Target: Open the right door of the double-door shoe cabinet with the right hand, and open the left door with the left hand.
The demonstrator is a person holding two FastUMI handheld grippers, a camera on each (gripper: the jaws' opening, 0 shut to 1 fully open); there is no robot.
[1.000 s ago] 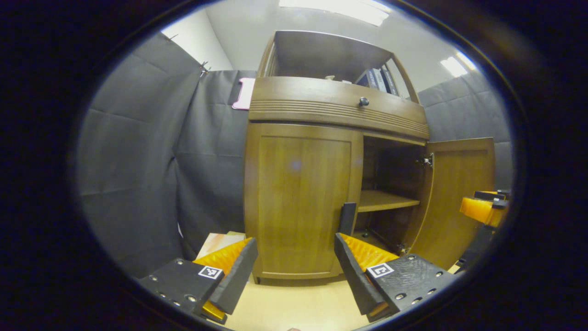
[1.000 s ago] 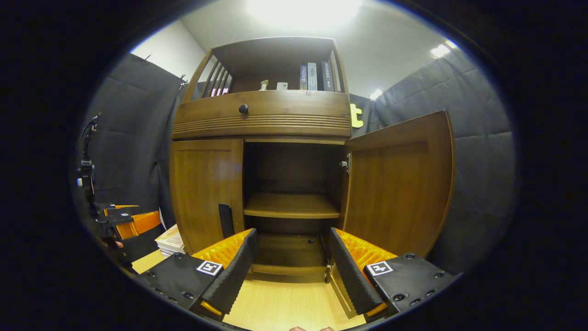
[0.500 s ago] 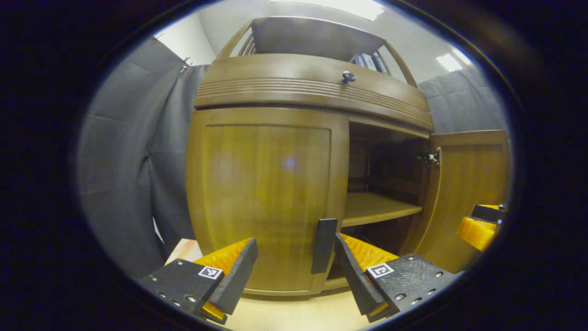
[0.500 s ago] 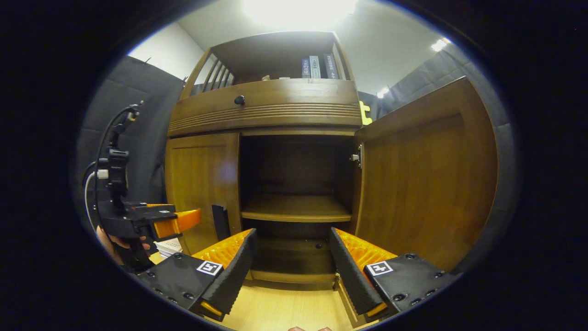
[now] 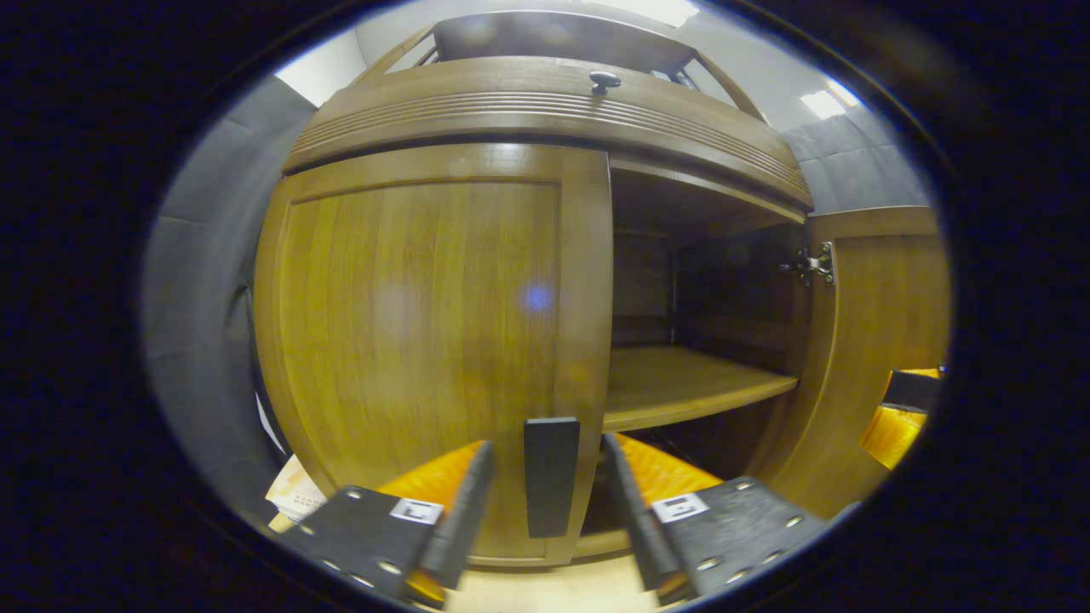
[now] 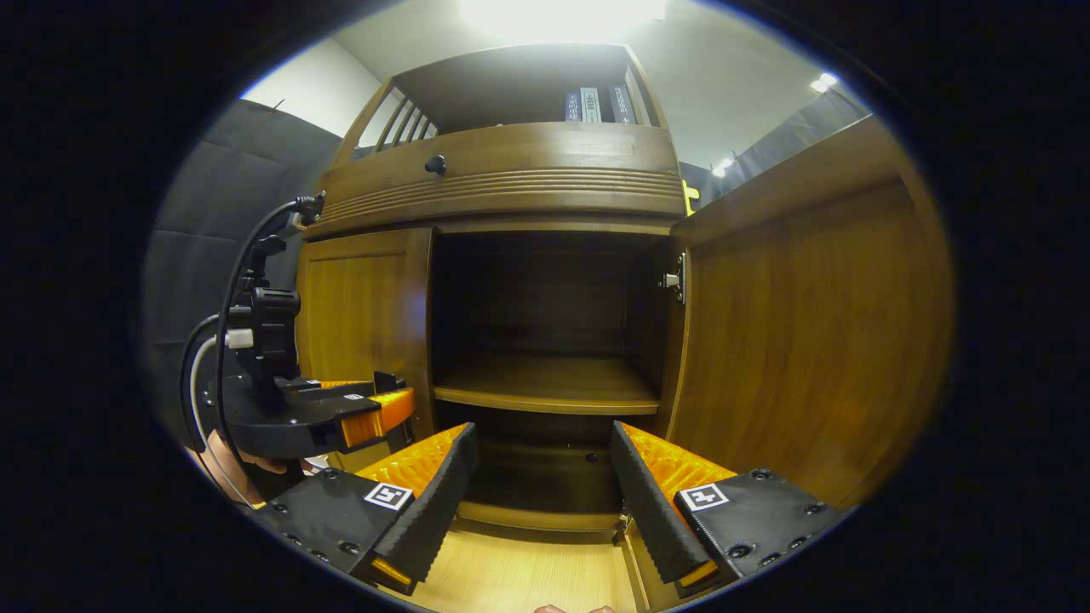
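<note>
grey cloth hangs behind the shoe cabinet (image 5: 545, 119). right door (image 6: 809, 323) is swung open, left door (image 5: 426, 332) is closed. left tongs (image 5: 545, 494) are spread around its black handle (image 5: 551, 477); pinch it, then pull slowly. right tongs (image 6: 536, 485) are spread, holding nothing.

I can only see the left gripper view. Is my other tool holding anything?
Observer: No. The right tool is open with nothing between its fingers, and it points into the open half of the cabinet.
Child: What's on the very top?
Observer: Some books stand on the top shelf.
Child: Who's holding my left tool?
Observer: A hand grips the left tool from below, and a cable loops up from it.
</note>
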